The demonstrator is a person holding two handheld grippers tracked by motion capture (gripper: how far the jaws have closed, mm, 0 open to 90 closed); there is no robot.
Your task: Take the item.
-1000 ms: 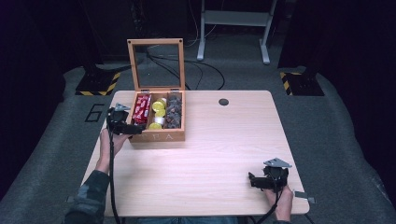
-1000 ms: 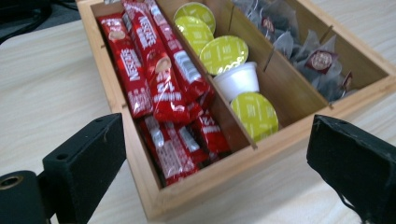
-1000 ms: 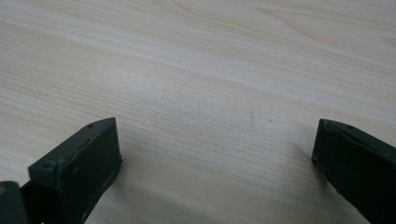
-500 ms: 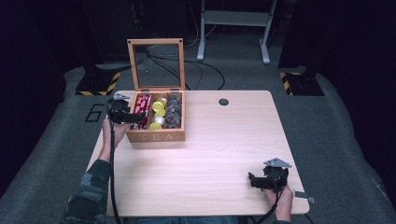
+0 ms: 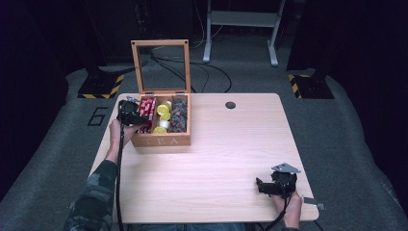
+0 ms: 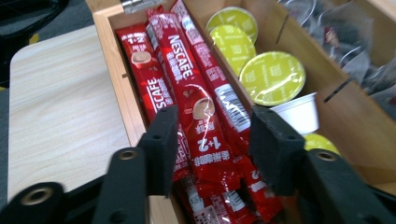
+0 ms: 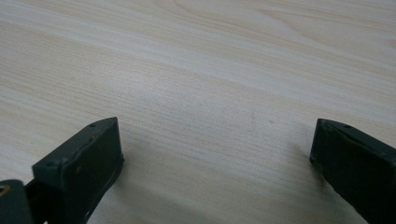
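A: Wood first. High view: pale desk (image 5: 207,159), with a wooden tea box (image 5: 161,139) at its far left, glass lid standing upright. Entry for the left hand?

B: Left hand (image 5: 115,132), forearm in a camouflage sleeve (image 5: 94,192) running up the desk's left edge; left tool (image 5: 139,117) held over the box's left compartment. Its jaw gap is too small to read from here.

A: Right side?

B: Right hand (image 5: 287,207) at the near right corner, partly cut off by the frame's lower edge; right tool (image 5: 262,185) low over bare desk, pointing left, well apart from the box.

A: Box contents, high view?

B: Three compartments: red at left, yellow-green in the middle, dark at right. No more detail legible.

A: Left gripper view?

B: Left tool (image 6: 212,140), jaws spread, straddling the red coffee sticks (image 6: 191,98) in the left compartment; a stick lies between the jaws, but contact cannot be told. Lettering reads NESCAFE and 1+2. Lime-lidded capsules (image 6: 271,77) next door, one white cup side showing; clear-wrapped dark sachets (image 6: 359,46) at upper right, hard to make out. The sticks' lower ends are hidden behind the jaws.

A: Right gripper view?

B: Right tool (image 7: 217,154), jaws wide apart, nothing between them, just above the wood grain.
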